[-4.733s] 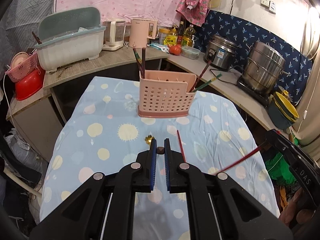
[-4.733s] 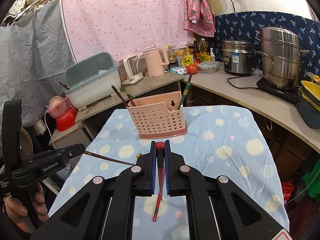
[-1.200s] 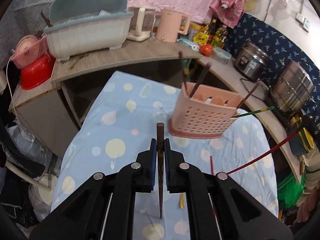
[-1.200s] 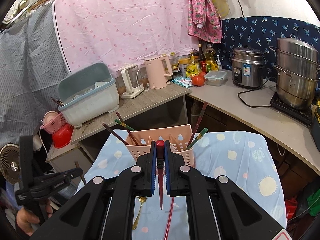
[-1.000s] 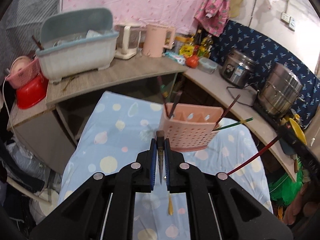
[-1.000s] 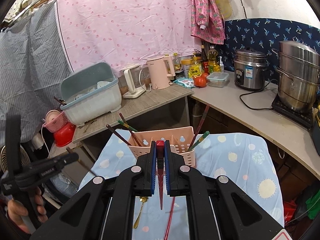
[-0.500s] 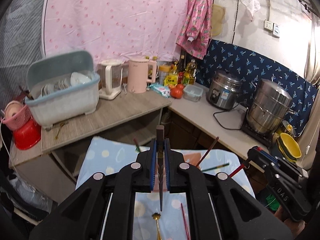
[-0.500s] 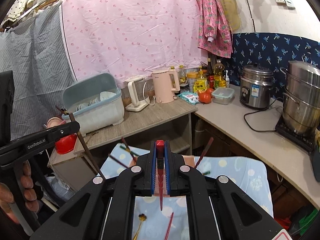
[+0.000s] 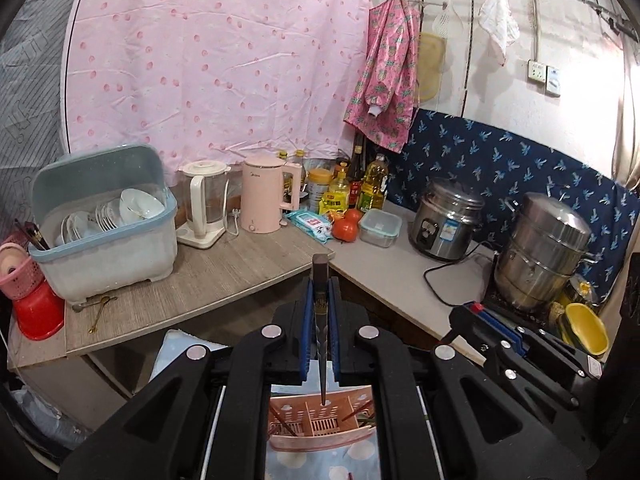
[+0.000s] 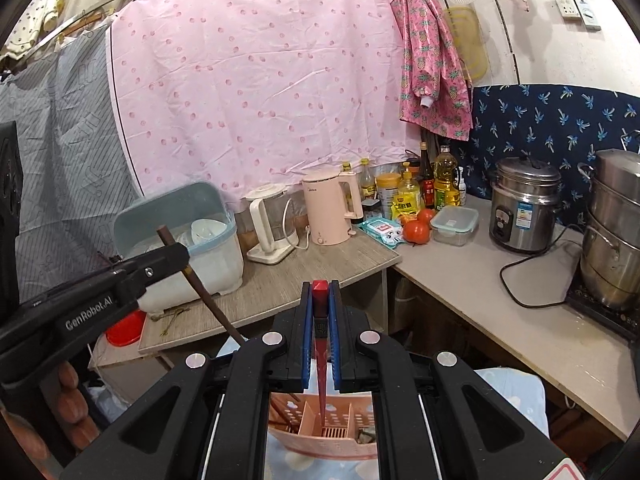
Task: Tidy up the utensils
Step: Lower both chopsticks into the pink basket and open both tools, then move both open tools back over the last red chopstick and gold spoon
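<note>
**Left wrist and right wrist views: a chopstick poised over the holder in each gripper**

Left wrist view shows the left gripper (image 9: 320, 312) clamped on a dark brown chopstick (image 9: 321, 344), held nearly vertical with its thick end up and its thin tip pointing down at the pink utensil holder (image 9: 322, 426) directly below. That upright hold seems chosen so the stick can drop tip-first into a compartment rather than catch on a divider. The holder stands on the blue patterned tablecloth (image 9: 280, 464), with a few sticks already leaning inside it.

From the right wrist, the right gripper (image 10: 320, 316) is likewise closed on a red chopstick (image 10: 320, 360), also tip-down, its point over the middle compartment of the same holder (image 10: 324, 424). The left gripper (image 10: 160, 260) appears at the left of this view, its brown chopstick (image 10: 208, 300) slanting down toward the holder.

Both tools sit high above the holder, which I judge gives room to line up each tip before lowering. With two sticks converging on one small holder, they could knock together, so lowering one at a time looks safer.
</note>
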### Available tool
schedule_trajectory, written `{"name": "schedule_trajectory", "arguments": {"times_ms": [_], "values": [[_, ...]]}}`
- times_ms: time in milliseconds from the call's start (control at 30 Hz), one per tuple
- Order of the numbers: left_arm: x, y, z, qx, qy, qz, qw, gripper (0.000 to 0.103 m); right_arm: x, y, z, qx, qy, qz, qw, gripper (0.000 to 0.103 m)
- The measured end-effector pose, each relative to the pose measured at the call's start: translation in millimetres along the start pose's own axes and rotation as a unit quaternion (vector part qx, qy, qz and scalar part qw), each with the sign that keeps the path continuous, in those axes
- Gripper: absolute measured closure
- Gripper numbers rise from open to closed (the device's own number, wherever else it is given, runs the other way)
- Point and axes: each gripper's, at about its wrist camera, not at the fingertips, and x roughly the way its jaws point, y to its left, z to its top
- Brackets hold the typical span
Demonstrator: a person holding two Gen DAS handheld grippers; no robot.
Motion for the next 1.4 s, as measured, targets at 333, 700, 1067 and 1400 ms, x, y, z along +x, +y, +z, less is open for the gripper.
{"name": "schedule_trajectory", "arguments": {"times_ms": [333, 700, 1067, 1400], "values": [[38, 13, -46, -0.002, 0.048, 0.021, 0.9986, 0.096, 52, -8, -51, 0.006, 0.064, -0.010, 0.998, 0.096], [41, 20, -70, -0.019, 0.050, 0.057, 0.9969, 0.032, 51, -14, -76, 0.016, 0.069, -0.019, 0.997, 0.059], [7, 22, -95, -0.008, 0.052, 0.058, 0.9969, 0.032, 0, -11, -93, 0.014, 0.053, -0.023, 0.998, 0.059], [-14, 23, -154, -0.011, 0.093, 0.056, 0.9940, 0.032, -39, -10, -150, 0.018, 0.086, -0.028, 0.996, 0.059]]}}
